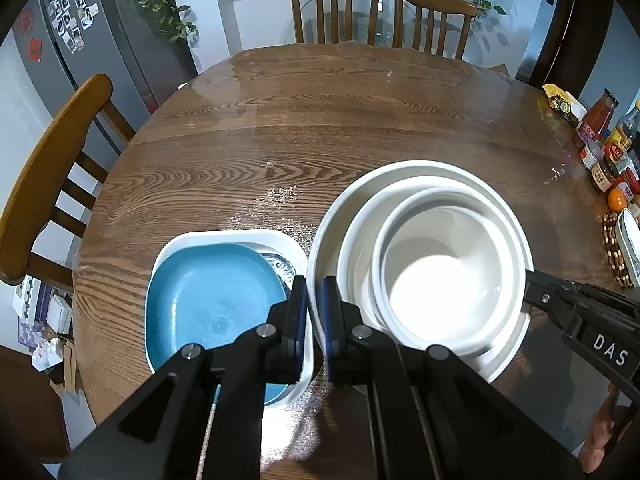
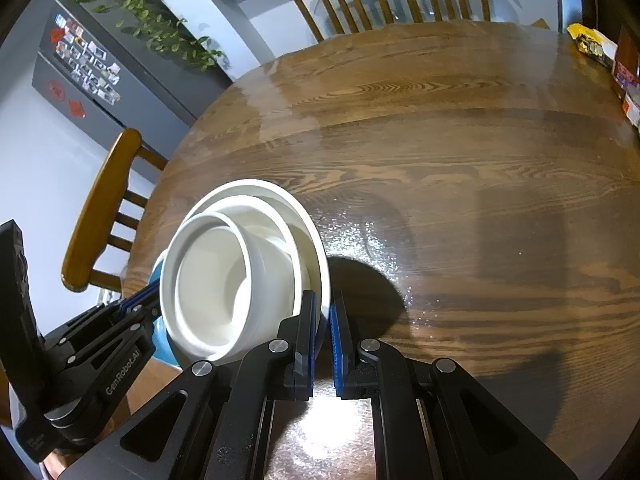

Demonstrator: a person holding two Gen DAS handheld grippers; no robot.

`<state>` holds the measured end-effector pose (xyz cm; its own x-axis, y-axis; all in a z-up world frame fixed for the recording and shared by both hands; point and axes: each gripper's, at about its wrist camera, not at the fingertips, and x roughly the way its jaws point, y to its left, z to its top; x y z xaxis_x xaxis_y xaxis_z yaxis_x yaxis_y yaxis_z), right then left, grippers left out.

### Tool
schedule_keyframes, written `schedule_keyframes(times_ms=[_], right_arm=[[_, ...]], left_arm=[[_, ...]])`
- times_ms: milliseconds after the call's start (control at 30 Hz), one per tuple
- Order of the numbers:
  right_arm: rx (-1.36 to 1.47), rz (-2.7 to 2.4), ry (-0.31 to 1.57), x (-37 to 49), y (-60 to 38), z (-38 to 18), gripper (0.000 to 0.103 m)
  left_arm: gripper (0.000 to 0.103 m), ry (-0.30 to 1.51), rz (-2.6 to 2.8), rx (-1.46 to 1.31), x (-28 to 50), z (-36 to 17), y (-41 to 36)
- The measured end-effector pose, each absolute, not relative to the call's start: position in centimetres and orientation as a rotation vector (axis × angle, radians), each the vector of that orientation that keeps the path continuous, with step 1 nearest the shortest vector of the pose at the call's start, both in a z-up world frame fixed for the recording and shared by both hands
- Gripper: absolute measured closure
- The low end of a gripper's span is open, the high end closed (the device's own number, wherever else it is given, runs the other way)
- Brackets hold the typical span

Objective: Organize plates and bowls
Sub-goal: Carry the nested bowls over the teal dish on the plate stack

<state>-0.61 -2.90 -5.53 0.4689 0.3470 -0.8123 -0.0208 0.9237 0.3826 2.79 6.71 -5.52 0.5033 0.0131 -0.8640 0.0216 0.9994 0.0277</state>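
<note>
On the worktop (image 1: pixel 320 128), left claw (image 1: pixel 316 312) and right claw (image 2: pixel 325 332) each clamped on opposite rims of the large white bowl (image 1: pixel 344 208), nested white bowls (image 1: pixel 440 276) inside, blue plate (image 1: pixel 208 300) just left.

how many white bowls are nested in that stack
3: the large outer bowl that both claws grip at the rim, a middle bowl inside it, and the smallest bowl innermost. More could be hidden underneath.
</note>
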Motion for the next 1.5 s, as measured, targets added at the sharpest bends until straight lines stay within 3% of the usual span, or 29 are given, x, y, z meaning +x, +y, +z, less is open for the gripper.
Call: schedule_keyframes(times_ms=[1500], right_arm=[[0.274, 0.292, 1.053, 0.0, 0.0, -4.0, 0.093]], left_arm=[[0.100, 1.007, 0.070, -0.018, 1.8, -4.2, 9.5]])
